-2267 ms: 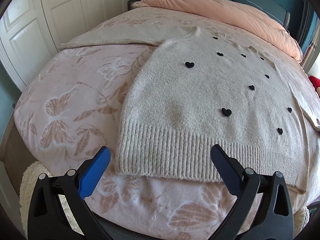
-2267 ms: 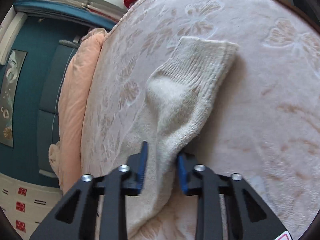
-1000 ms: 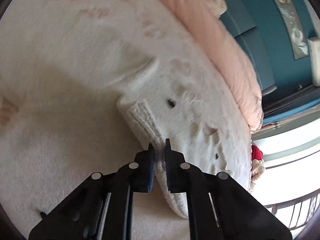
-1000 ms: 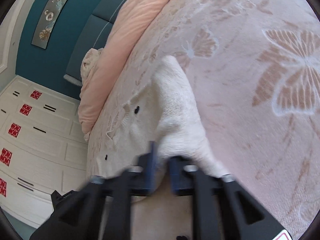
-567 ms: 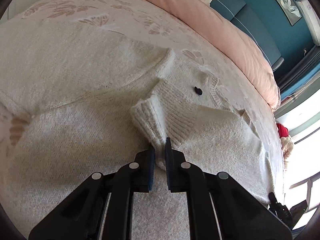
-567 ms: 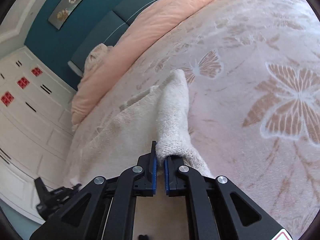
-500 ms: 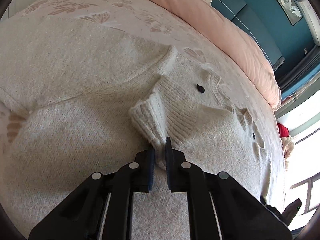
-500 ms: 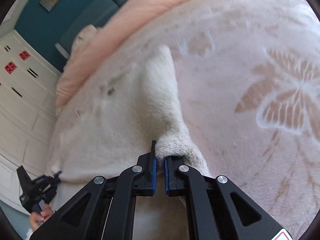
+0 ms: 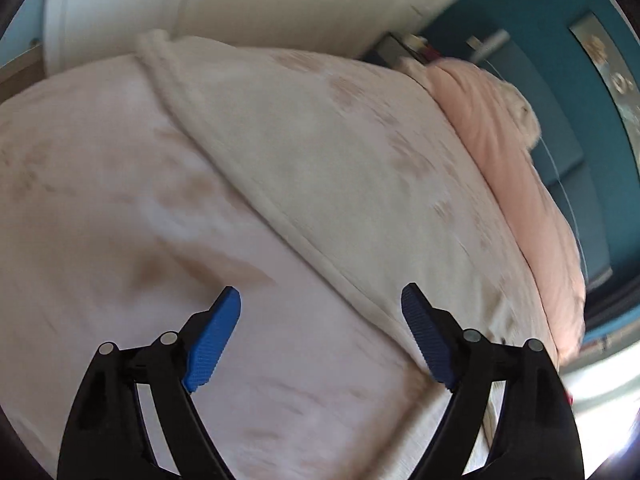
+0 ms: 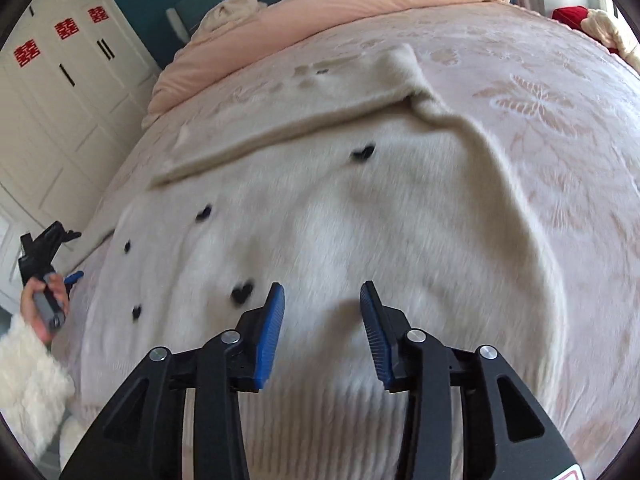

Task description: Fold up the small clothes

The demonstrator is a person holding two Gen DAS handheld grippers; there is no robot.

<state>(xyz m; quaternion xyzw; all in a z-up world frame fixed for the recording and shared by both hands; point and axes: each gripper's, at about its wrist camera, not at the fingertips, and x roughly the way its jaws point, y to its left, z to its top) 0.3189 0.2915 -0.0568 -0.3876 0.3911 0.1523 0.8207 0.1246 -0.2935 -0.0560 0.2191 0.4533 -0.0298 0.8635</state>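
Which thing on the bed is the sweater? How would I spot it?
Find the big bed with the pink butterfly blanket. The sweater lies spread flat on it, just ahead of the open right hand-held gripper. It is fluffy cream with small black hearts, unlike the plain peach duvet rolled at the headboard.

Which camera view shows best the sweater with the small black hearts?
The right wrist view: the sweater fills the frame, with its black hearts, ribbed hem and one sleeve lying across the upper part. The left wrist view is blurred and shows only a long cream edge of it, no hearts.
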